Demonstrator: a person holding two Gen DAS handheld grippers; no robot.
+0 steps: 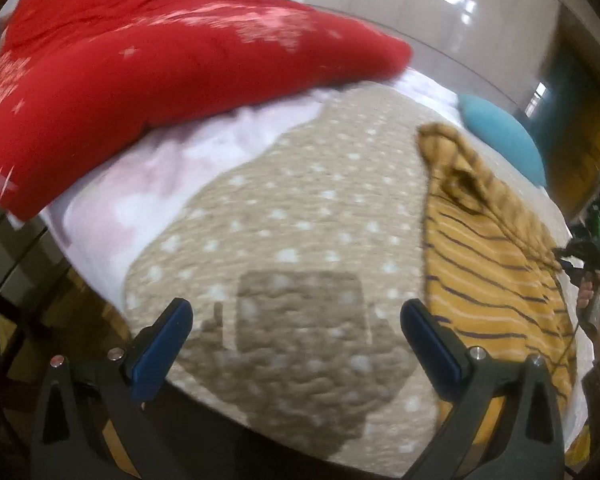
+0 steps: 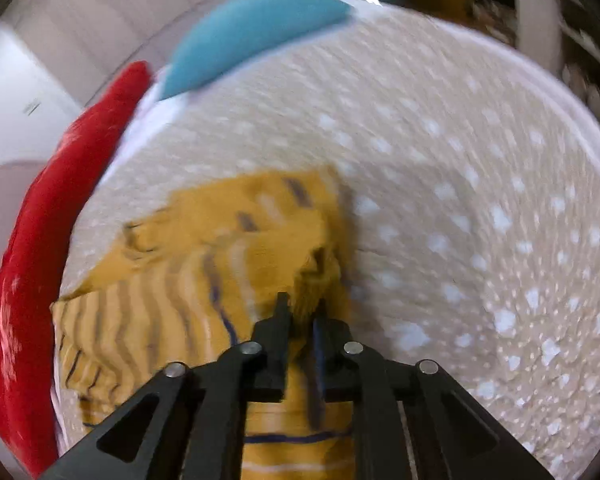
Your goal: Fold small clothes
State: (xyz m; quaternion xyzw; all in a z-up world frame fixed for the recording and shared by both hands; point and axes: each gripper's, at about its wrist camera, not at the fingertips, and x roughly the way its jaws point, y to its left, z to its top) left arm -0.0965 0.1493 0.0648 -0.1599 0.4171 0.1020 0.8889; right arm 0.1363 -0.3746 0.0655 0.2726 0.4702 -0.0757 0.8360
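Left wrist view. The left gripper [image 1: 296,322] is seen with its blue-padded jaws set wide and nothing between them; its shadow is cast on the blanket [image 1: 300,208], a beige spread with white dots that covers the bed. The garment [image 1: 496,256], mustard yellow with dark and pale stripes, is laid along the blanket's right edge, one rumpled end raised toward the far side. At the far right the right gripper [image 1: 584,256] is shown blurred at the garment's edge, with a hand [image 1: 598,300] behind it. A red pillow [image 1: 148,68] is placed across the far left corner of the bed over a pale pink sheet [image 1: 148,176]. A teal cushion [image 1: 504,136] is set at the far right corner.

Right wrist view. The right gripper [image 2: 302,308] is seen with its jaws narrow and a bunched fold of the garment [image 2: 188,280] pinched between them. The rest of the garment is spread to the left and below on the blanket [image 2: 460,184], near its left edge. The pillow [image 2: 32,264] is shown along the bed's left edge and the cushion [image 2: 252,32] at the far edge. The whole view is smeared by motion blur.
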